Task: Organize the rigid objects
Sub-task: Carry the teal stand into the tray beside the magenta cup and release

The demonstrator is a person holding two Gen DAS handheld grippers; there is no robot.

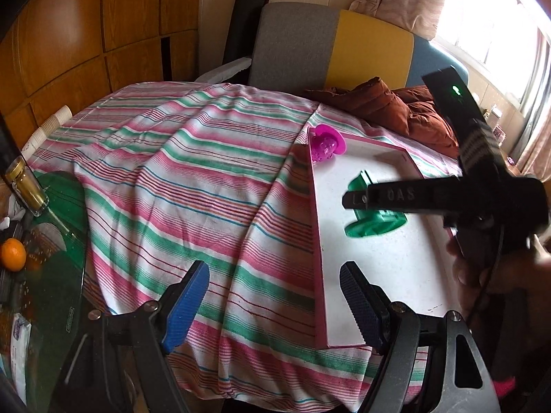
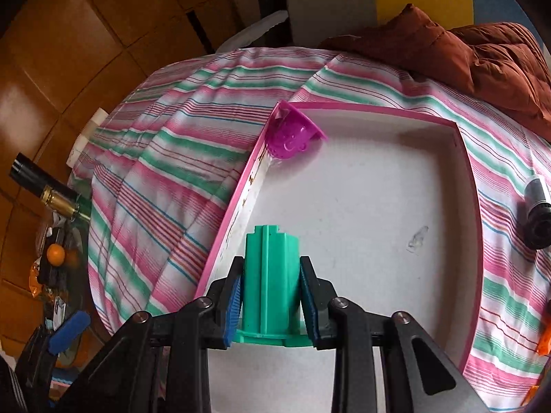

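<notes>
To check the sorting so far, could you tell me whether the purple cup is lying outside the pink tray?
No, the purple cup sits inside the pink tray, leaning against its far left corner.

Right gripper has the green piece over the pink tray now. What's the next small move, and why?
Probably lower it a little and open the fingers. The right gripper is shut on the green plastic piece, which already sits over the bare white floor of the pink-rimmed tray, clear of the magenta cup in the far corner. The left gripper is open, holding nothing.
</notes>
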